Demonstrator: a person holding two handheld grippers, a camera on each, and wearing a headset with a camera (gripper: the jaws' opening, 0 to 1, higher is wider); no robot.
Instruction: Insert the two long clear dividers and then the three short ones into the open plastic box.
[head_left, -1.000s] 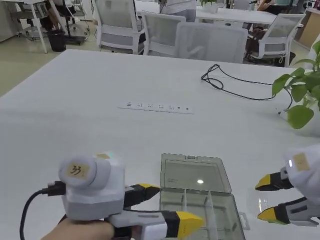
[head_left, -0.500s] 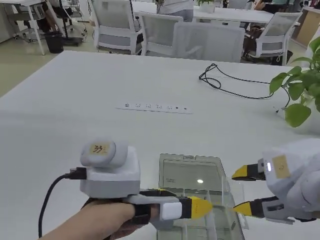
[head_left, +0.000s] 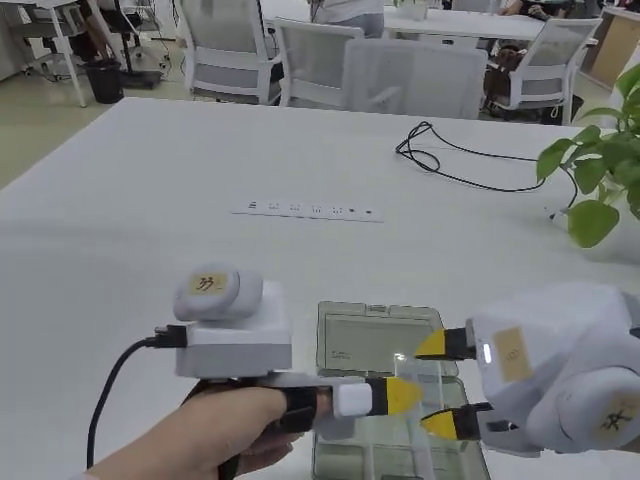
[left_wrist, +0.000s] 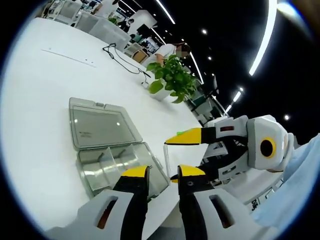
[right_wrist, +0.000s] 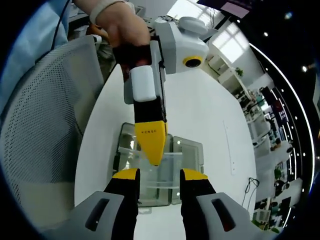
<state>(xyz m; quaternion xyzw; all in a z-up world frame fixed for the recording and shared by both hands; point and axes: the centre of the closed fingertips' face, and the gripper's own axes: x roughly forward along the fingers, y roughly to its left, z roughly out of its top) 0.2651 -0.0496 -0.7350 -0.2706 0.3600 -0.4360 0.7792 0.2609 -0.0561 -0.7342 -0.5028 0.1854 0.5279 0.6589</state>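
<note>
The open clear plastic box lies on the white table, lid flat behind the tray; in the left gripper view its tray holds a few dividers. My left gripper hovers over the tray, shut on a clear divider that stands up from its jaws. My right gripper comes in from the right, open, one yellow fingertip above and one below the left tip. In the right gripper view the divider spans the gap between the right gripper's open fingers.
A white power strip lies mid-table, and a black cable loops at the back right. A leafy plant stands at the right edge. Office chairs line the far side.
My left gripper has gone from open to shut and moved right over the box. My right gripper has moved left, up to the left tip.
</note>
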